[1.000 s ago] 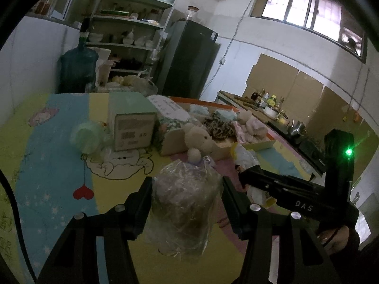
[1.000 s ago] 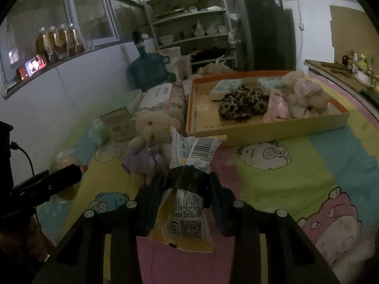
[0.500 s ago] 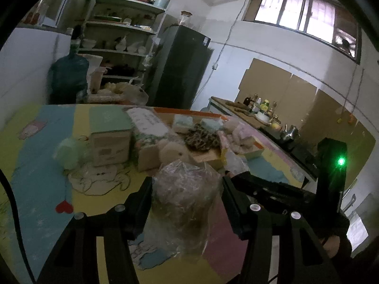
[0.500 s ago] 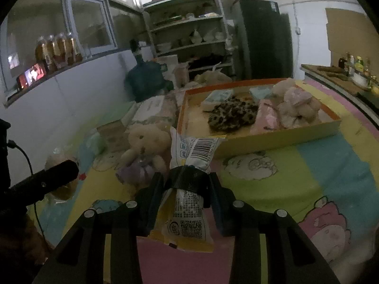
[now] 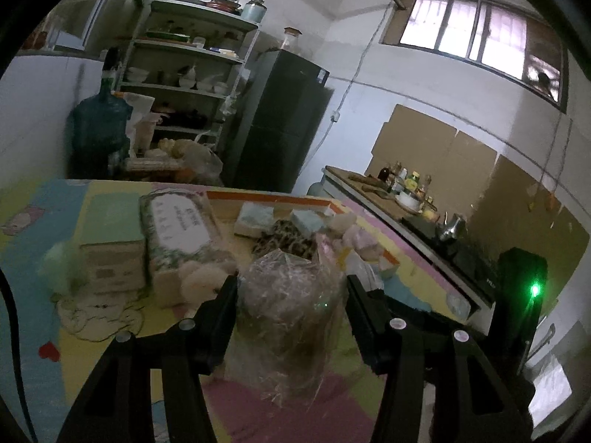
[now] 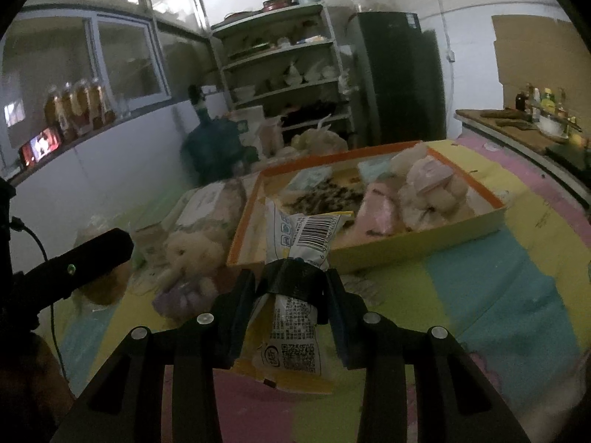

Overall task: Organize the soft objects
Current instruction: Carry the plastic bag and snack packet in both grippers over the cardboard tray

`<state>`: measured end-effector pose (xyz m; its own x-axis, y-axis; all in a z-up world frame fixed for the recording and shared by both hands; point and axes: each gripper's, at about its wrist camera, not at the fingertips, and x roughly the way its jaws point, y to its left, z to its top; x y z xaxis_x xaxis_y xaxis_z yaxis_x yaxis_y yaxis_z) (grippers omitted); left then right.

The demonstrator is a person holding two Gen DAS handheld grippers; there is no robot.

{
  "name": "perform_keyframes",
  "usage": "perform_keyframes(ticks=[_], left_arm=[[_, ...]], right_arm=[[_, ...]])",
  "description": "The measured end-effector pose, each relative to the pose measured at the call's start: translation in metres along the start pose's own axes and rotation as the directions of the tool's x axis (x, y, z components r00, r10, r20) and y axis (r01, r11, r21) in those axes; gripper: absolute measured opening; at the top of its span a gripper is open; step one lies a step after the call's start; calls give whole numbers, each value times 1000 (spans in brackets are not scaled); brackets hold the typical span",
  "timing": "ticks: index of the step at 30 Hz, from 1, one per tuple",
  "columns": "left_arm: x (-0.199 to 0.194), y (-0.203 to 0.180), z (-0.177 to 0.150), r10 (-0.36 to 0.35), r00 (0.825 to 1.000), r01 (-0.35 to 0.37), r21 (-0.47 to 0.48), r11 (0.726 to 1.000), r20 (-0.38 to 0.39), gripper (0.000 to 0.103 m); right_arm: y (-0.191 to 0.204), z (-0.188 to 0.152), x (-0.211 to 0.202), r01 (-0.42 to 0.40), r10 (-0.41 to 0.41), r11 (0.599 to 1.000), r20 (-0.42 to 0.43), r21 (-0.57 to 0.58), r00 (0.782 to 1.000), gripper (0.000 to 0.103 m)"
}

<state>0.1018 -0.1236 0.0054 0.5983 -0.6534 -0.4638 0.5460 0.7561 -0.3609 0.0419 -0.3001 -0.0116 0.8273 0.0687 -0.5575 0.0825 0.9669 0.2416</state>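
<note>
I am working in a home kitchen. At upper left stands a white metal shelf rack [image 5: 192, 74] of bowls and pots, beside a tall dark fridge [image 5: 280, 125]; at right, a counter [image 5: 373, 195] holds sauce bottles.

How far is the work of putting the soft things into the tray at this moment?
Partly done. The tray already holds a leopard-print item, pink plush toys and small packs. In hand: the left tool grips a clear bag, the right tool a snack packet. Left: a teddy bear and a tissue pack lie outside.
</note>
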Motion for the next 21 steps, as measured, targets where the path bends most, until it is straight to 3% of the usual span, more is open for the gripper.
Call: perform_keyframes(ticks=[21], left_arm=[[90,-46,37,118,992,-112,-106,988,44,57]], right_arm=[[-82,67,0,7,-2,999,101,-44,995,39]])
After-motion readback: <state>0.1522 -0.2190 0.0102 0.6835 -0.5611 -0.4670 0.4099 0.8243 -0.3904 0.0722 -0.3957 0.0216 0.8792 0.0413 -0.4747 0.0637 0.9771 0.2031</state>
